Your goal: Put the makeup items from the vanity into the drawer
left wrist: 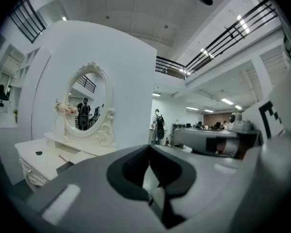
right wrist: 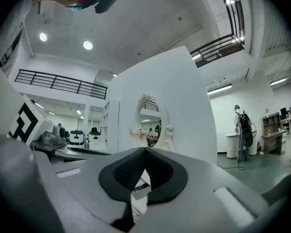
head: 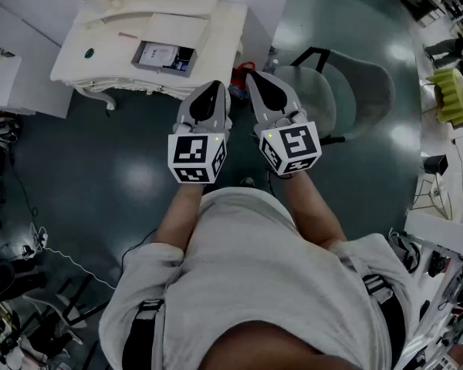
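Short of the vanity (head: 216, 37), left gripper (head: 211, 91) and right gripper (head: 261, 83) hang clenched, seemingly empty.

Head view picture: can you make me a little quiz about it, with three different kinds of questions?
1. True or false: the left gripper and the right gripper are touching the vanity.
2. In the head view, what stands on the floor to the right of the vanity? A) a gray chair B) a bed C) a bicycle
3. Fill in: the jaws of both grippers are ____.

Key: 1 false, they are held apart from it; 2 A; 3 shut.
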`<act>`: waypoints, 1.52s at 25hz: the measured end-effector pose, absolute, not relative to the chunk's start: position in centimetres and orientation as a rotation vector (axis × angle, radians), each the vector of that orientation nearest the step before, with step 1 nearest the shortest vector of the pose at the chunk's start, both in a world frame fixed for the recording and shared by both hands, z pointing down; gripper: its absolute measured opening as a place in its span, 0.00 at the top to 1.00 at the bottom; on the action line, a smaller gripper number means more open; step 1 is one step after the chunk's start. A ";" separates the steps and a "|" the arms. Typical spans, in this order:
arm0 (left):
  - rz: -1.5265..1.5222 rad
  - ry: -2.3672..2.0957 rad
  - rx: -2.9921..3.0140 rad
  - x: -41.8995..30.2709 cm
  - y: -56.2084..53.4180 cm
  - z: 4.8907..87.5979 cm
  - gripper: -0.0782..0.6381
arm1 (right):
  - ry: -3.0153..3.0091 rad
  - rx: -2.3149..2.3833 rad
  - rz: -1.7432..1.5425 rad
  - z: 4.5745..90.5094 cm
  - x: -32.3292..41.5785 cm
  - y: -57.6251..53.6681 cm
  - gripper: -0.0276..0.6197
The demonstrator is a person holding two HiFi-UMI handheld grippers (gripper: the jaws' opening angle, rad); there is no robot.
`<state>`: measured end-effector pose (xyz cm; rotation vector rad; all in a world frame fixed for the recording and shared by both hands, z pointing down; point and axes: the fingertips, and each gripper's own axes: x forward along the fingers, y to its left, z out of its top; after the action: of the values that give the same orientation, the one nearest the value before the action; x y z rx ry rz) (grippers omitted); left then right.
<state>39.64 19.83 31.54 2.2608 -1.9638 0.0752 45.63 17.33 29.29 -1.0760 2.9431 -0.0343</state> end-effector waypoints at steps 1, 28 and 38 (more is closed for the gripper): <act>0.070 -1.966 2.253 39.1 19.9 31.6 0.89 | 2.949 -1.065 -0.037 29.4 45.1 17.4 0.96; 0.157 -2.104 2.006 12.9 22.4 35.4 0.89 | 3.183 -0.591 -0.089 32.9 16.8 18.3 0.96; 0.086 -2.002 2.043 4.7 20.5 34.6 0.89 | 3.219 -0.739 -0.095 32.2 9.6 15.6 0.96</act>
<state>4.68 20.45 34.62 2.0427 -2.0016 0.0855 9.59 15.59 32.18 -0.7394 3.2188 -0.0949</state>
